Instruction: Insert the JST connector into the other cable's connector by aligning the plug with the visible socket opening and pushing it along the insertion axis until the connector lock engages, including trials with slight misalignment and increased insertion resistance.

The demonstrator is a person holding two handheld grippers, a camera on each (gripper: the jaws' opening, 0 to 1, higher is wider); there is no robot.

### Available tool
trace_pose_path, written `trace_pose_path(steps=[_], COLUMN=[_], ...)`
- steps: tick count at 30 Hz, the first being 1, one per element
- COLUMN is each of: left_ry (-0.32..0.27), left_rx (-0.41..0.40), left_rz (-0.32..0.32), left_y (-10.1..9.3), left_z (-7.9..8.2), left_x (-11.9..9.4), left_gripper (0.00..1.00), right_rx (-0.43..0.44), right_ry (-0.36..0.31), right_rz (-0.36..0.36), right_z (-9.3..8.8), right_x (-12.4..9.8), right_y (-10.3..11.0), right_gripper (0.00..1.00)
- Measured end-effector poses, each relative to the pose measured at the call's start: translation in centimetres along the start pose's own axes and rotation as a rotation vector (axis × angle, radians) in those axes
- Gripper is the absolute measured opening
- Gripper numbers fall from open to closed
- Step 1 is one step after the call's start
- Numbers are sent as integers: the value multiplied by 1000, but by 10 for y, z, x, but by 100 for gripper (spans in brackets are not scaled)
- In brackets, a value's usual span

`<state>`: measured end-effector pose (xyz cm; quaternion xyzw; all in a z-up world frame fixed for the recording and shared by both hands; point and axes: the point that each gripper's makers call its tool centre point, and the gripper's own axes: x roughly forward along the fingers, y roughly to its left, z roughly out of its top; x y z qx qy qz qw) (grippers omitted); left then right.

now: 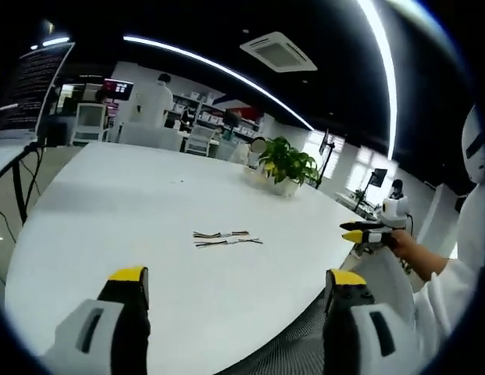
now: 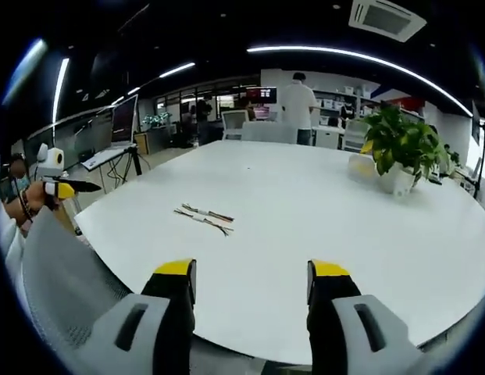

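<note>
Nothing was done yet. The two cables (image 1: 226, 237) lay side by side on the white bench (image 1: 148, 203), unplugged. The left gripper (image 1: 237, 287) and right gripper (image 2: 251, 283) were wide open, holding nothing.

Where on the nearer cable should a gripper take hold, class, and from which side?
A judgement: grip the nearer cable near one end, behind its connector, coming down from above, jaws across its length. Both cables lie flat and thin on the white table, side by side, so a side approach would hit the other cable. Connector detail is too small to tell.
</note>
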<state>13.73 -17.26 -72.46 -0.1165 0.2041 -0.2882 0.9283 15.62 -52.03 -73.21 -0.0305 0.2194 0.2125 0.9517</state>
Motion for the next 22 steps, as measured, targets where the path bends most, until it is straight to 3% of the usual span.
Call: trace_pose_path(steps=[7, 10, 22], left_ry=[33, 39, 43], left_rx=[-43, -49, -43], left_rz=[19, 16, 15], left_y=[3, 1, 3], left_z=[-18, -20, -18], left_x=[1, 1, 2], left_gripper=[92, 92, 92], right_rx=[29, 54, 49], right_ry=[19, -6, 2], right_rz=[4, 7, 4], right_z=[-12, -9, -10], right_x=[0, 0, 0], right_y=[2, 3, 4], right_gripper=[55, 53, 54])
